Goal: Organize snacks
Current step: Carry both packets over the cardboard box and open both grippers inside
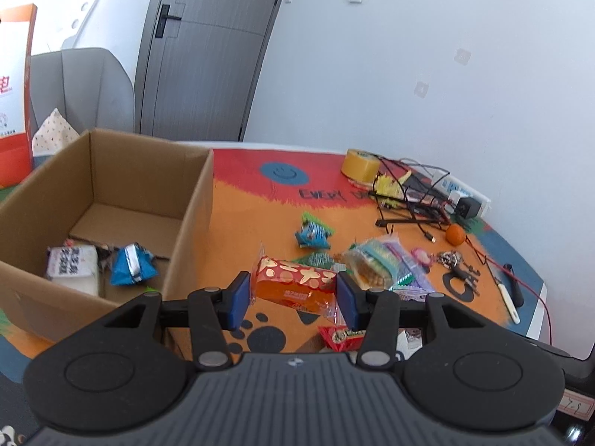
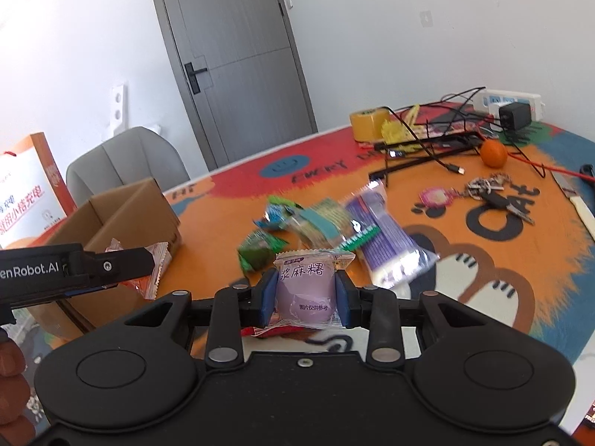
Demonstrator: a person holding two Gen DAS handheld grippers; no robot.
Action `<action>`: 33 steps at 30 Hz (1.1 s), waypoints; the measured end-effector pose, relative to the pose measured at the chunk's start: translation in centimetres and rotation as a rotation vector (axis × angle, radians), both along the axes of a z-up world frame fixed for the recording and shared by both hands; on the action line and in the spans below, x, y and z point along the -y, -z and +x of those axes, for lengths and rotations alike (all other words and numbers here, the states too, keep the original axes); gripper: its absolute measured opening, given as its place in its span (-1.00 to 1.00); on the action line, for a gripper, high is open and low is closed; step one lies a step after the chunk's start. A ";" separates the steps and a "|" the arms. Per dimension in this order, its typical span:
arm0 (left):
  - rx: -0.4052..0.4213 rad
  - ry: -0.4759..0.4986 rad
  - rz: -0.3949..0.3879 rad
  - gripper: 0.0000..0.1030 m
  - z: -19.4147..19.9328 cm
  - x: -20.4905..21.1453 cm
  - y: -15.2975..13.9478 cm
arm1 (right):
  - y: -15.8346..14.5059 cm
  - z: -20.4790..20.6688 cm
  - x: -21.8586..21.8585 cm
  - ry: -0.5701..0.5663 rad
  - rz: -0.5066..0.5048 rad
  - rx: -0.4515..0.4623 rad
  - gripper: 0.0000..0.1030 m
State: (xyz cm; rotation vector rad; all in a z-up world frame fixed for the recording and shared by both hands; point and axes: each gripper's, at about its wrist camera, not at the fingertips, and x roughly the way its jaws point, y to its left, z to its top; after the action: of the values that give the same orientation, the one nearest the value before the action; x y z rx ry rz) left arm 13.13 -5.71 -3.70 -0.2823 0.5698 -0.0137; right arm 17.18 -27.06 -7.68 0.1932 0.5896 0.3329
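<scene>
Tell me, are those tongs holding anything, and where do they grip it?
Yes. The left tongs clamp an orange-and-red snack packet by its two ends. The right tongs pinch a pale purple mochi packet across its sides.

the left wrist view looks forward along the left gripper (image 1: 293,293), close above the table (image 1: 260,200), with the cardboard box (image 1: 111,171) just ahead to its left. the right wrist view looks along the right gripper (image 2: 305,293), equally near, facing the same wall. both views share the loose snack pile (image 1: 375,264) (image 2: 334,226), tape roll (image 1: 360,164) (image 2: 368,123), door (image 1: 208,48) (image 2: 238,55) and box (image 2: 122,215).
</scene>
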 end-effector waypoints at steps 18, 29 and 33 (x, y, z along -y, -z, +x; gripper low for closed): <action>0.080 -0.102 -0.004 -0.06 -2.1 -4.9 -3.5 | -3.7 0.5 -3.8 -0.083 0.059 0.077 -0.35; 0.071 -0.200 -0.022 -0.06 -2.3 -9.1 -3.5 | -4.9 1.1 -7.4 -0.157 0.071 0.089 -0.35; 0.041 -0.217 -0.034 -0.05 -1.7 -10.2 -2.5 | -5.1 1.2 -9.0 -0.175 0.073 0.084 -0.35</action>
State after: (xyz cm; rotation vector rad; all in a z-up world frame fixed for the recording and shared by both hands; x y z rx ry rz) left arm 11.46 4.50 -1.25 -0.3751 0.4963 0.1806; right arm 18.42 -18.06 -2.55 0.1976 0.5123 0.5300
